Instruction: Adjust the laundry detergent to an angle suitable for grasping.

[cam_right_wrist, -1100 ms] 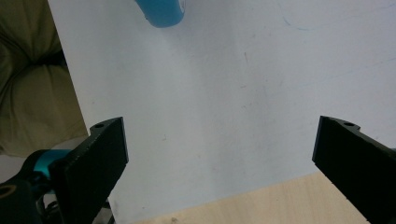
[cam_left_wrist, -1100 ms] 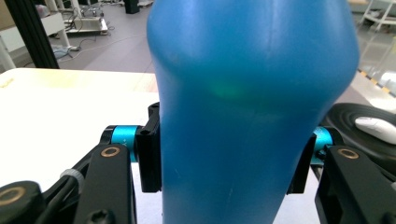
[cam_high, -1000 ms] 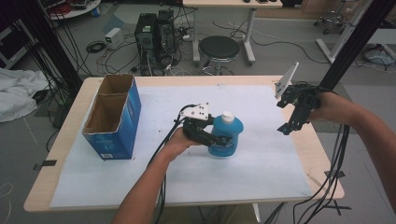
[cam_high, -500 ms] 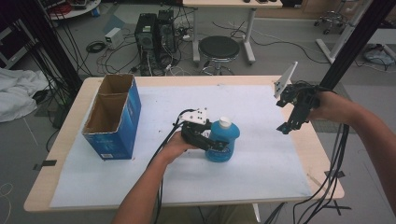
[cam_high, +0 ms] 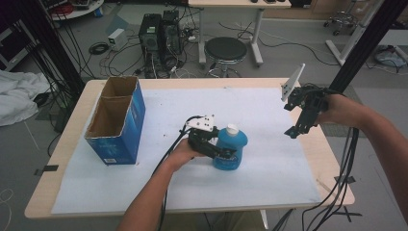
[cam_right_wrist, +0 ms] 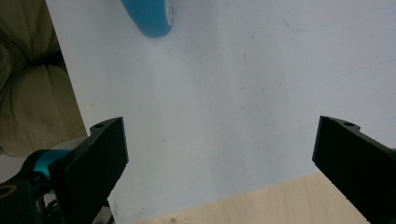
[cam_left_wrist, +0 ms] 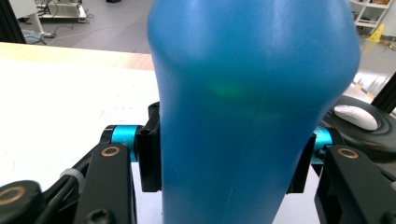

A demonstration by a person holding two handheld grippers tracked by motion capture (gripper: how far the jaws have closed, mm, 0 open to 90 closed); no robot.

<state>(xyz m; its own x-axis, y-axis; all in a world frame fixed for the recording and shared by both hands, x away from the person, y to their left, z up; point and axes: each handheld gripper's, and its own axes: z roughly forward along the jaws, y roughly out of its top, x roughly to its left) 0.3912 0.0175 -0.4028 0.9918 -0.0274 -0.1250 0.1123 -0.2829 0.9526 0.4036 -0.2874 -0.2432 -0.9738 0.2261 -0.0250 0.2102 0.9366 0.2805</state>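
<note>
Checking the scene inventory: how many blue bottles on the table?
1. The blue bottle stands mid-table, clamped in the left gripper. The cardboard box interior is partly hidden.

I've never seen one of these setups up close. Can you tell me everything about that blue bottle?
The blue bottle looks like glossy, see-through plastic with a wide, rounded body and a white cap. It stands upright near the middle of the white sheet on the table. The left tongs are shut on its body, one black pad pressing each side.
</note>
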